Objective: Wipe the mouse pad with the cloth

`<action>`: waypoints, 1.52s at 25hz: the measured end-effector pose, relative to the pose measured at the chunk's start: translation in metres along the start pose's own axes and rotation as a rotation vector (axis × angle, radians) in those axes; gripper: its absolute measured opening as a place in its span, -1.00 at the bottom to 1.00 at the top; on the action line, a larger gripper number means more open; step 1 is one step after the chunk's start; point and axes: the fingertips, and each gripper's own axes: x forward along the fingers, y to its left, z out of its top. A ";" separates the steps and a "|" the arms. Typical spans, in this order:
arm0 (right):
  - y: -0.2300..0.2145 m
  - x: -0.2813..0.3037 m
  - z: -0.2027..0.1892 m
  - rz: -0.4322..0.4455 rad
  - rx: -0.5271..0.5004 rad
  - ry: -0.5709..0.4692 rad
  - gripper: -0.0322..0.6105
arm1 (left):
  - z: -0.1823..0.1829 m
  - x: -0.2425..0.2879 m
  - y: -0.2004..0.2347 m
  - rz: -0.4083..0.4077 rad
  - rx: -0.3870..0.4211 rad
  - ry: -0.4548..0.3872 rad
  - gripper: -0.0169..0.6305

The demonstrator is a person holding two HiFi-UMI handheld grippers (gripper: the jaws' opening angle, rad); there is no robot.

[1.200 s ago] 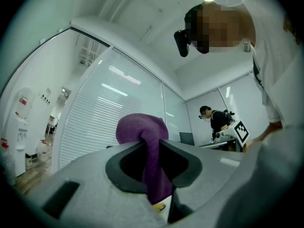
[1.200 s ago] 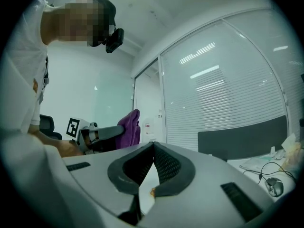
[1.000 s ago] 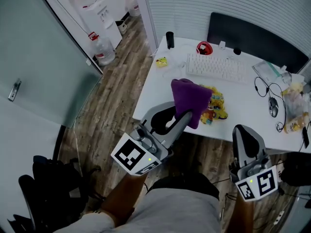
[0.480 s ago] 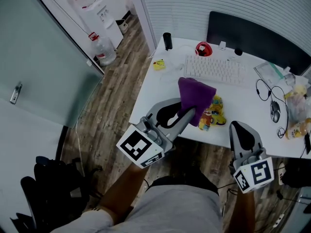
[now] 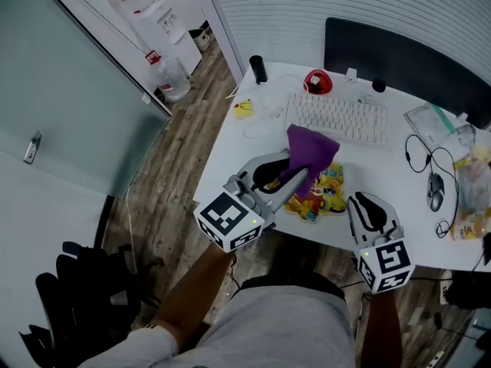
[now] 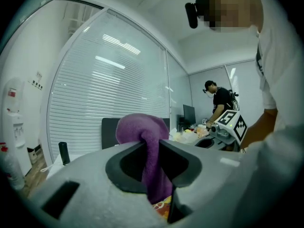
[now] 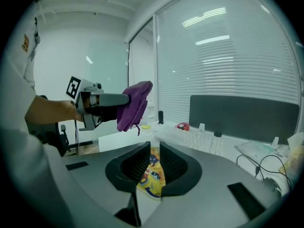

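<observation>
Left tool clamped on crumpled purple cloth, over colourful cartoon-print mouse pad on white desk; right tool jaws together, beside pad's edge

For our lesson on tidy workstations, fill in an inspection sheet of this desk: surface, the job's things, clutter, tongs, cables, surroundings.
Surface: white desk, set against a slatted wall.
Job's things: purple cloth held above the desk; colourful mouse pad flat near the front edge.
Clutter: keyboard, red object, black cylinder, small yellow item, mouse, plastic bags.
Tongs: left tongs shut on the cloth; right tongs shut, empty, pointing at the pad.
Cables: black cable looped right of the keyboard.
Surroundings: wood floor, water dispenser, water bottle, dark panel behind the desk.
</observation>
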 end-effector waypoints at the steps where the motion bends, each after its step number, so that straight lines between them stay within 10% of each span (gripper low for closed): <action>1: -0.003 0.003 -0.005 0.010 0.003 0.016 -0.78 | -0.004 0.007 0.001 0.002 0.004 0.020 -0.71; 3: -0.009 0.010 -0.015 0.030 0.010 0.048 -0.49 | -0.012 0.019 0.003 0.005 0.012 0.061 -0.71; 15: -0.033 0.048 -0.072 0.090 -0.037 0.281 -0.15 | -0.067 0.078 0.005 -0.088 0.092 0.375 -0.71; 26: -0.037 0.068 -0.110 0.106 -0.041 0.435 -0.10 | -0.134 0.110 -0.009 -0.296 0.224 0.690 -0.71; 38: -0.040 0.077 -0.134 0.088 -0.006 0.518 -0.09 | -0.185 0.130 -0.017 -0.407 0.267 0.855 -0.71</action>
